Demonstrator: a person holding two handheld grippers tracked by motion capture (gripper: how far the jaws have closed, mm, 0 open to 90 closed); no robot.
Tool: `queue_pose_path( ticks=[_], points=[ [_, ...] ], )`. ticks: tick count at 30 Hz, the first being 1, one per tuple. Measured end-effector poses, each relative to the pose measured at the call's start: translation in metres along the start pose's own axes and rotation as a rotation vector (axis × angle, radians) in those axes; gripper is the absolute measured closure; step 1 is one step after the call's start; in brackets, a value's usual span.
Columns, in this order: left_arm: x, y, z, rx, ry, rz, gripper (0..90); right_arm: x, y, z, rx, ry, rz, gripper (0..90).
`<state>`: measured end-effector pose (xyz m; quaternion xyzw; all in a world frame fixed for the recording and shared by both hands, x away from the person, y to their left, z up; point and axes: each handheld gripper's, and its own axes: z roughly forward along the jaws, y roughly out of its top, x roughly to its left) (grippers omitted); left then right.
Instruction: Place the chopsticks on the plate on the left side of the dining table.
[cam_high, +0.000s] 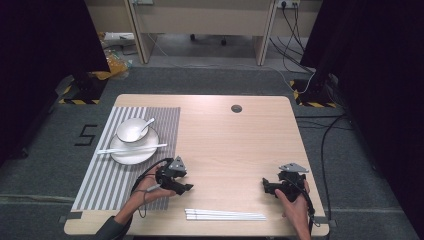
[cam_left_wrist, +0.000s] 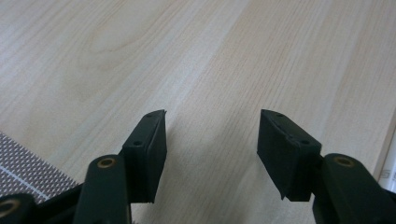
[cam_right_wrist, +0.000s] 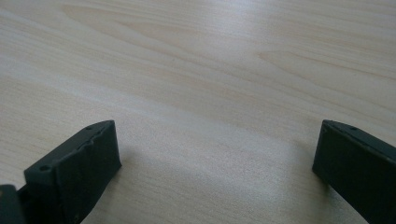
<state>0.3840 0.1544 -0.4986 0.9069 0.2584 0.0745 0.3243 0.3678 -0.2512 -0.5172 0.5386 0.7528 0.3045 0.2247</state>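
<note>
On the striped placemat (cam_high: 102, 170) at the table's left stands a white plate (cam_high: 134, 149) with a white bowl (cam_high: 132, 130) and a spoon (cam_high: 148, 123) in it; a white chopstick pair (cam_high: 131, 148) lies across the plate. More white chopsticks (cam_high: 225, 215) lie near the front edge. My left gripper (cam_high: 189, 187) rests low at the placemat's right edge, open, jaws empty over bare wood (cam_left_wrist: 212, 135). My right gripper (cam_high: 264, 186) sits at the front right, open wide, nothing between its jaws (cam_right_wrist: 217, 158).
The wooden table (cam_high: 235, 145) has a round cable hole (cam_high: 236, 108) at the back. Cables trail from both grippers. Dark curtains flank the table, and floor cables and stand bases lie beyond it.
</note>
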Motion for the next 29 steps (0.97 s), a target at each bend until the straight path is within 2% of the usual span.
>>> queue_pose_path(
  ticks=[9,12,25,29],
  points=[
    [-0.002,-0.006,0.003,-0.028,0.002,-0.007,41.4,0.0,0.0,0.0,0.0,0.0,-0.001,0.6],
    [-0.002,-0.007,0.004,-0.035,0.017,-0.001,41.1,0.0,0.0,0.0,0.001,0.001,-0.001,0.7],
    [-0.003,-0.018,0.005,-0.124,0.025,-0.014,40.4,0.0,0.0,0.0,0.001,0.001,-0.001,0.7],
    [-0.003,-0.022,0.006,-0.165,0.026,-0.017,40.5,0.0,0.0,0.0,0.001,0.002,-0.001,0.7]
  ],
)
